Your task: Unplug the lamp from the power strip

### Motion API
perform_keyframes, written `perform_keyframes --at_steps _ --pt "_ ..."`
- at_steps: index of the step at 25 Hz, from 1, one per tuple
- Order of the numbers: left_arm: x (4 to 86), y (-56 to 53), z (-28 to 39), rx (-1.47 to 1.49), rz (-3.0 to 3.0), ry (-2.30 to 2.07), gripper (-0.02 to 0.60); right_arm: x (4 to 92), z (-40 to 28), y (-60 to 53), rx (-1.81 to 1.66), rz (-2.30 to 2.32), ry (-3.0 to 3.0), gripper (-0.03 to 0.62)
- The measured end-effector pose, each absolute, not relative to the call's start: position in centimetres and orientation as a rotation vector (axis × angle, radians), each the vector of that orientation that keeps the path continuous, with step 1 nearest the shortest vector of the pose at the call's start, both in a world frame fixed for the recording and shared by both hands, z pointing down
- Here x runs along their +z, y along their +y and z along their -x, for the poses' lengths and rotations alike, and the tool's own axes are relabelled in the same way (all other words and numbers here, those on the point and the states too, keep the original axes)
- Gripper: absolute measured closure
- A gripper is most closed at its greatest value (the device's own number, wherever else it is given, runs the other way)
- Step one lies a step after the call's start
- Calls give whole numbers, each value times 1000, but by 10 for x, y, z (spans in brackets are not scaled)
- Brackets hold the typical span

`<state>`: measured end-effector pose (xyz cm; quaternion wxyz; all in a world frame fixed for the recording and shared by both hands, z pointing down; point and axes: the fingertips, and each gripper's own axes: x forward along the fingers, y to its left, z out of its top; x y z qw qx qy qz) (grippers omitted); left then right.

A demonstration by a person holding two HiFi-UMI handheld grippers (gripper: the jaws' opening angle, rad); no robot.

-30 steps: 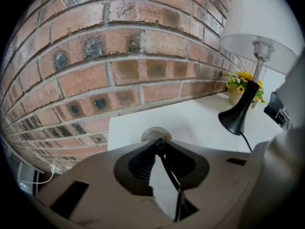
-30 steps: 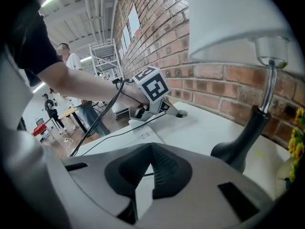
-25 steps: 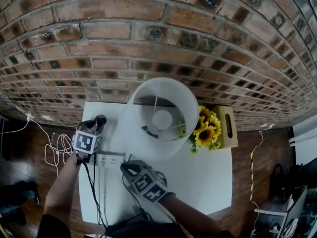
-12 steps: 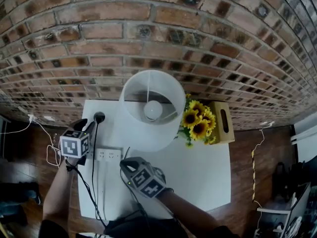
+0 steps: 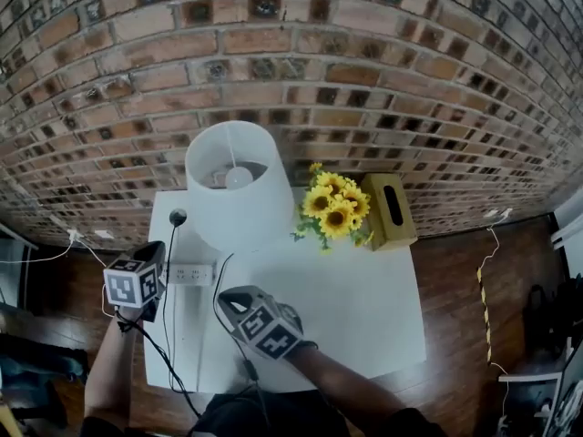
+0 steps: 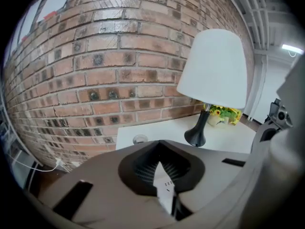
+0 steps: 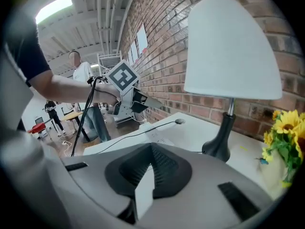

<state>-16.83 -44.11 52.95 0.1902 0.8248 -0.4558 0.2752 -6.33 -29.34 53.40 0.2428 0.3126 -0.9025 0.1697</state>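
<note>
Left gripper (image 5: 155, 255) drawn back, jaws just closed empty, plug (image 5: 178, 217) apart ahead, right gripper (image 5: 230, 299) closed

Two hand-held grippers worn below dark short sleeves

The left hand-held gripper (image 5: 155, 255) and right hand-held gripper (image 5: 230, 300) have grey shells around black ribbed pads. Each bears a white cube (image 5: 127, 285) with black square markers. A black cable (image 5: 150, 349) trails from the left one.

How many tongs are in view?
2: left tongs at the table's left edge, by the power strip; right tongs above its front. Both shut, empty.
</note>
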Motion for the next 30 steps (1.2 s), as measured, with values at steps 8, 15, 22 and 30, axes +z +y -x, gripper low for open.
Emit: perform_keyframes --at_steps 8,15,22,30 --pt "492 -382 141 743 -2347 -1345 586 511 39 -255 380 -840 -2546 589" --pt "464 -330 125 659 -2371 -1399 584 499 26 -239 344 -811 -2591 589" --pt "443 -300 128 589 -2380 -1424 586 484 33 -234 314 -779 -2622 589" --pt "423 -274 136 596 -2489 -1420 584 462 50 -232 285 -831 -2659 589"
